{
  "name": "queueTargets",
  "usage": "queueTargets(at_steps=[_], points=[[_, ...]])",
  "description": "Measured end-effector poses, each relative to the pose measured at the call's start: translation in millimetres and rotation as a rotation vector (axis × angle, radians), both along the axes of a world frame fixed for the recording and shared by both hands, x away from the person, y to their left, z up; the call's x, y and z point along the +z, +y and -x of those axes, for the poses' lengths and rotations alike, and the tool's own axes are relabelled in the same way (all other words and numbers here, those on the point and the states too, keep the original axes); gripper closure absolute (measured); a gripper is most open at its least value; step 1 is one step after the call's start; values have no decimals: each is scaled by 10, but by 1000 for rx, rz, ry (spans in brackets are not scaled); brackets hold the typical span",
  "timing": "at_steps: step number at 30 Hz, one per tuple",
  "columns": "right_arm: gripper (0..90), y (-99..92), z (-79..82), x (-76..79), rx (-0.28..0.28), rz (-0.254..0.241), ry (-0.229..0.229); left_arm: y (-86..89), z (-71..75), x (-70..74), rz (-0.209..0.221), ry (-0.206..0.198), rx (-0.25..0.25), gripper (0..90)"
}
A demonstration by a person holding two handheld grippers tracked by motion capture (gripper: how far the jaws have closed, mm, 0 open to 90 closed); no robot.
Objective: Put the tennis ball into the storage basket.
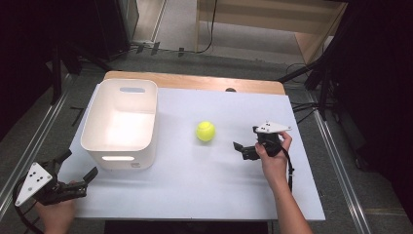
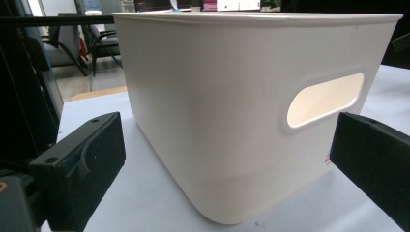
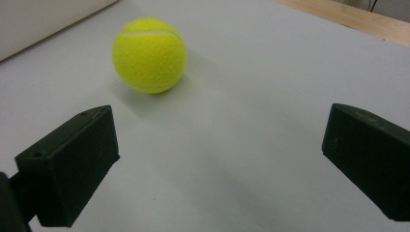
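Right gripper [image 1: 243, 146] jaws wide, tennis ball [image 3: 149, 54] ahead, nearer its left jaw, left gripper [image 1: 78, 168] jaws wide facing white bin [image 2: 251, 111], bin interior hidden, perhaps empty

Tennis ball [image 1: 205, 131]: yellow-green felt, pale curved seam line. Bin [image 1: 120, 122], at nine o'clock of the ball: plain white. Table [image 1: 195, 180]: light grey top, tan wooden edge at twelve o'clock. Left gripper [image 1: 78, 171] and right gripper [image 1: 246, 144]: black jaws, each under a grey plate with dark dots.
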State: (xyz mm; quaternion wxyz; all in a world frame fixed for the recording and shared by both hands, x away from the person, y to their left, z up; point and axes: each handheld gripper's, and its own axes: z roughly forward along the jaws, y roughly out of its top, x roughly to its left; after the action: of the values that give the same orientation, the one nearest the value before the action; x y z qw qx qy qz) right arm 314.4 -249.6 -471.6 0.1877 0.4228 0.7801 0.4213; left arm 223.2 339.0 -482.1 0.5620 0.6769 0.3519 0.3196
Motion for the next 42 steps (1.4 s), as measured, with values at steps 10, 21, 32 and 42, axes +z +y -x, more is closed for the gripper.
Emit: queueTargets(at_steps=[10, 21, 32, 42], points=[[0, 144, -104, 24, 34, 26, 15, -2, 1, 0, -6, -1, -1, 0], [0, 287, -222, 35, 71, 53, 40, -9, -1, 0, -16, -4, -5, 0], [0, 438, -342, 65, 116, 83, 67, -12, 0, 1, -16, -2, -6, 0], [0, 587, -493, 94, 164, 108, 106, -8, 5, 0, -4, -3, -7, 0]])
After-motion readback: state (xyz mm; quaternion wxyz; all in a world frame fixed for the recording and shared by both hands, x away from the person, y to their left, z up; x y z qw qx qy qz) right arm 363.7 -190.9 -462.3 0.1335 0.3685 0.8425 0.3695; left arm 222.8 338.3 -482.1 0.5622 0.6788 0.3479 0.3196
